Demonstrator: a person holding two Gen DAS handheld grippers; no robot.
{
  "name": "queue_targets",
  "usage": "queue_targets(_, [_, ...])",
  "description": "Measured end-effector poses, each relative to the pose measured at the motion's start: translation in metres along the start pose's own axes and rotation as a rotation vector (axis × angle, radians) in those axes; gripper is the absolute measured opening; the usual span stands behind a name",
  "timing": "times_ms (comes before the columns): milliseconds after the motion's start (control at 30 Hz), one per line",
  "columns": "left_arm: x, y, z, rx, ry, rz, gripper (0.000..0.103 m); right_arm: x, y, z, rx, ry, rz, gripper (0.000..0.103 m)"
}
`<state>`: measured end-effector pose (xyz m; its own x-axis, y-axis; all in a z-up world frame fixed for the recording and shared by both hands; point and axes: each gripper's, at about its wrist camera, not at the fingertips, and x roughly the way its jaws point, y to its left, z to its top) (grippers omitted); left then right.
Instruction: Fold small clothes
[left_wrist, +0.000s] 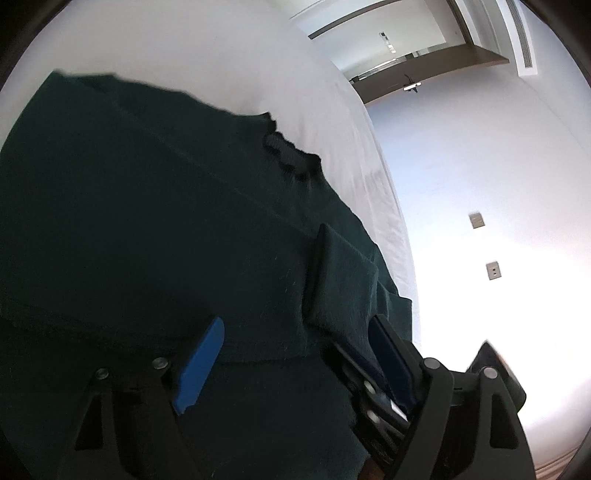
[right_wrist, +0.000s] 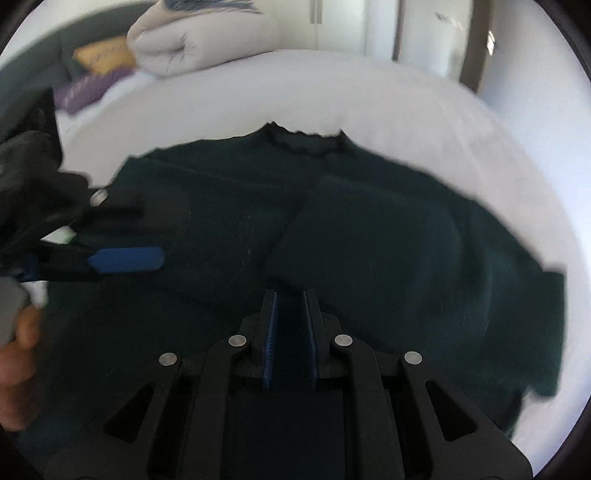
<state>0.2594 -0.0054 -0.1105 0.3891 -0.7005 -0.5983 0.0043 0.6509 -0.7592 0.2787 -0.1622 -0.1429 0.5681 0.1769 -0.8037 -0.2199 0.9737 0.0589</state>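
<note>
A dark green knit sweater (right_wrist: 369, 229) lies spread on a white bed, its ruffled collar (right_wrist: 306, 142) at the far side. One sleeve is folded in over the body (right_wrist: 369, 221). In the left wrist view the sweater (left_wrist: 147, 221) fills the frame. My left gripper (left_wrist: 295, 332) hovers just over it with blue pads wide apart and nothing between them. It also shows at the left of the right wrist view (right_wrist: 125, 258). My right gripper (right_wrist: 290, 295) sits low over the sweater's near part, its blue pads a narrow gap apart with dark cloth showing between them.
The white bed sheet (right_wrist: 369, 92) surrounds the sweater. A folded white duvet (right_wrist: 207, 40) and yellow and purple cushions (right_wrist: 99, 59) lie at the far left. A white wall with sockets (left_wrist: 493, 269) stands beyond the bed edge.
</note>
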Motion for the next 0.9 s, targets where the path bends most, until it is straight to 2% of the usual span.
queue_targets(33, [0.001,-0.004,0.002,0.017,-0.001,0.01,0.083,0.001,-0.019,-0.018,0.076,-0.019,0.041,0.014])
queue_targets(167, [0.029,-0.025,0.014,0.093,0.035,0.088,0.085,-0.038,-0.074,-0.046,0.3,-0.077,0.166,0.014])
queue_targets(233, [0.048,-0.037,0.017,0.131,0.066,0.116,0.08,-0.046,-0.098,-0.064,0.425,-0.087,0.251,0.014])
queue_targets(300, [0.064,-0.048,0.019,0.176,0.097,0.138,0.068,-0.053,-0.111,-0.075,0.48,-0.09,0.291,0.015])
queue_targets(433, [0.092,-0.062,0.025,0.231,0.155,0.198,0.064,-0.053,-0.136,-0.087,0.605,-0.113,0.379,0.022])
queue_targets(533, [0.099,-0.064,0.033,0.227,0.167,0.198,0.059,-0.047,-0.154,-0.1,0.694,-0.123,0.424,0.025])
queue_targets(667, [0.103,-0.069,0.033,0.255,0.177,0.207,0.036,-0.038,-0.169,-0.119,0.77,-0.134,0.451,0.025])
queue_targets(767, [0.105,-0.071,0.031,0.286,0.179,0.224,0.033,-0.043,-0.177,-0.13,0.806,-0.145,0.467,0.025])
queue_targets(833, [0.105,-0.073,0.031,0.292,0.18,0.222,0.024,-0.044,-0.18,-0.133,0.816,-0.154,0.473,0.025])
queue_targets(867, [0.104,-0.074,0.031,0.293,0.178,0.217,0.011,-0.045,-0.18,-0.133,0.818,-0.159,0.476,0.025])
queue_targets(900, [0.102,-0.076,0.03,0.294,0.174,0.216,0.009,-0.047,-0.182,-0.134,0.82,-0.165,0.478,0.025])
